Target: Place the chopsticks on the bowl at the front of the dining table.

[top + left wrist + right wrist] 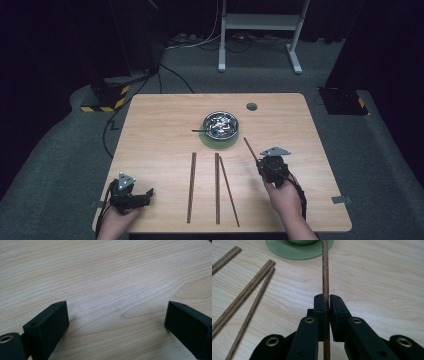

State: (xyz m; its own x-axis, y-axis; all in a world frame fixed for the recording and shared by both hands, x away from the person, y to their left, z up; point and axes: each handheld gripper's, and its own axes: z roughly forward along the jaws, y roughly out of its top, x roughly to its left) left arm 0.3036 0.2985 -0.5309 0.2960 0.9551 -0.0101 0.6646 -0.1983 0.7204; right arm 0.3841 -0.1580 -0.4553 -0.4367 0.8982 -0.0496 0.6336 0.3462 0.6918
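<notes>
My right gripper [262,163] [328,298] is shut on a brown wooden chopstick [250,148] [325,270], which sticks out past the jaws toward the green saucer [220,142] [287,251]. A shiny metal bowl [220,124] sits on that saucer, with a dark utensil poking out of it to the left. Three more chopsticks [192,186] [217,187] [228,184] lie flat on the wooden table [160,135]. Two of them [244,296] [252,310] appear to the left in the right gripper view. My left gripper [148,194] [116,315] rests open near the table's front left corner, over bare wood.
A small grey round cap [251,106] sits in the tabletop at the back right. Beyond the table stand a white metal frame [260,30] and cables on grey carpet. A grey clip [342,200] sticks out at the table's right front edge.
</notes>
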